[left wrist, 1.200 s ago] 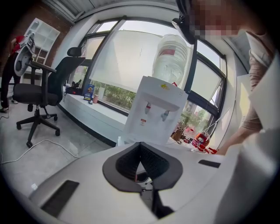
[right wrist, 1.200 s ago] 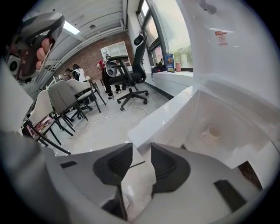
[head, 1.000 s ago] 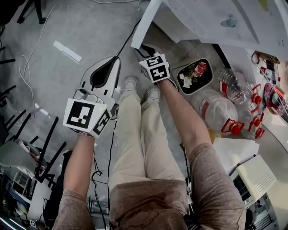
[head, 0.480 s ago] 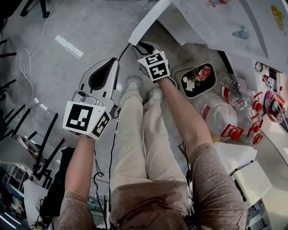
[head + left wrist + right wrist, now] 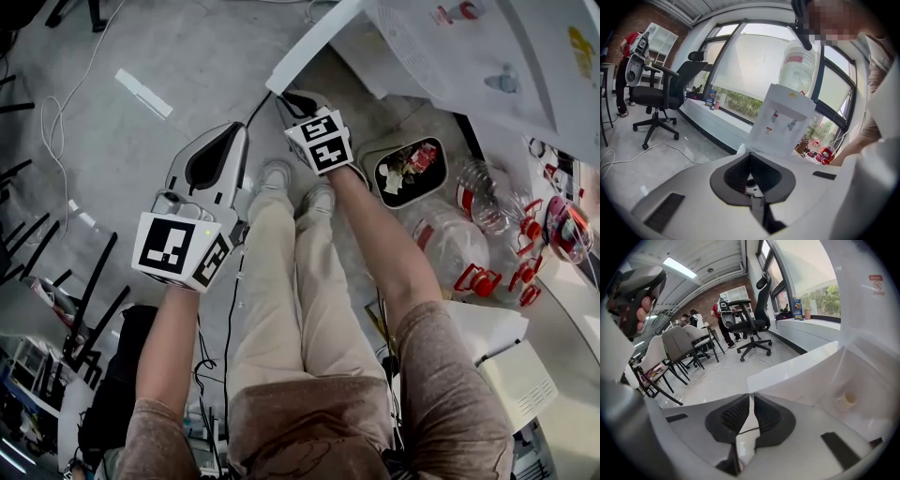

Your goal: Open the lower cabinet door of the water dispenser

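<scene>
The white water dispenser (image 5: 784, 123) carries a big bottle (image 5: 799, 65). Its lower cabinet door (image 5: 309, 47) stands swung out, a white strip in the head view. My right gripper (image 5: 296, 101) is at the door's free lower end. In the right gripper view its jaws are closing, and the fingertips (image 5: 746, 398) pinch the door (image 5: 797, 373) at its edge. A small pale cup (image 5: 846, 401) sits inside the open cabinet. My left gripper (image 5: 208, 157) hangs over the floor to the left, apart from the dispenser, shut with nothing in it.
A black bin (image 5: 410, 169) with rubbish and empty water bottles (image 5: 450, 246) with red handles lie right of the person's legs. Cables (image 5: 56, 122) trail on the grey floor. An office chair (image 5: 661, 93) stands further off. Papers and a box (image 5: 511, 370) lie at lower right.
The right gripper has stayed at the door's lower end while the two shifted slightly together in the picture. The left gripper has barely moved.
</scene>
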A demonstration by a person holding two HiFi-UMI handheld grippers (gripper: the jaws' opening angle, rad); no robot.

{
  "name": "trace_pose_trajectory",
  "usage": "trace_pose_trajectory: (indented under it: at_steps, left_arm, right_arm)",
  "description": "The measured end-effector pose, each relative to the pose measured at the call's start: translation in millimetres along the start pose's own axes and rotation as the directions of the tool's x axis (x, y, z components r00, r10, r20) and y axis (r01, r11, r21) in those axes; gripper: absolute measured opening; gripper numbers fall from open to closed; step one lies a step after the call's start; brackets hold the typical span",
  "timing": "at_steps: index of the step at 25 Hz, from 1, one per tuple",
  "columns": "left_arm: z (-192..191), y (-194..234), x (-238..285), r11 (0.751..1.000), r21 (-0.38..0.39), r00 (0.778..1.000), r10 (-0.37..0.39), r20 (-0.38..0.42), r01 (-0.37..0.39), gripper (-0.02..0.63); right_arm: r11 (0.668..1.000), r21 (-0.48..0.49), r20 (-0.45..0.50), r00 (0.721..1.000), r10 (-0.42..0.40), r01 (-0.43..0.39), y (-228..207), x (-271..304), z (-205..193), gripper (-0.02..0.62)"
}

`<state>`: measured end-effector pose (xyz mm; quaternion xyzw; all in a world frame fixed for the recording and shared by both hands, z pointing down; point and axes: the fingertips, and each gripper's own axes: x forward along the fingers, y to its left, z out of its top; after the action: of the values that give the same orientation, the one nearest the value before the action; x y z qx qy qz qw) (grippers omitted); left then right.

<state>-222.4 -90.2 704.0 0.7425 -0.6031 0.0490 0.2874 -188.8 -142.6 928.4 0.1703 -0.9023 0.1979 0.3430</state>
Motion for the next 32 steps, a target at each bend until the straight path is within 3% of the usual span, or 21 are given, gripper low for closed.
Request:
trace_pose_trajectory:
  at_steps: [3, 10, 17, 22, 26, 32]
  left_arm:
    - [4.3, -5.1, -2.3, 1.000, 0.000, 1.000, -0.003, 0.000, 0.003, 0.012]
    - [37.1, -19.9, -24.7, 1.000, 0.007, 1.000, 0.006, 0.018, -0.006, 0.012]
    - [99.2, -56.0, -50.6, 0.999, 0.033, 0.999, -0.014, 0.051, 0.012, 0.012]
    - [151.7, -91.2, -70.9, 0.999, 0.033, 0.996, -0.044, 0.081, 0.042, 0.012]
    - [196.2, -125.4, -87.5, 0.997, 0.034, 0.992, -0.067, 0.108, 0.064, 0.012]
    - [261.2, -177.8, -98.6, 0.991, 0.066, 0.982, -0.125, 0.138, 0.117, 0.012]
  right_arm:
    - [1.000, -0.005, 0.029, 1.000, 0.003, -0.003, 3.7, -9.9, 11.9, 0.008]
    - [1.000, 0.004, 0.101, 0.995, 0.009, -0.010, 5.9, -63.4, 62.8, 0.006]
    - [0.999, 0.025, 0.231, 0.973, -0.029, 0.024, 8.8, -158.5, 151.3, 0.006]
    - [0.999, -0.034, 0.298, 0.954, -0.013, 0.024, 26.8, -233.6, 222.0, 0.006]
    - [0.998, -0.056, 0.367, 0.930, -0.003, 0.025, 40.9, -301.6, 278.6, 0.006]
    - [1.000, -0.012, 0.488, 0.873, -0.013, 0.022, 55.8, -401.8, 339.8, 0.006]
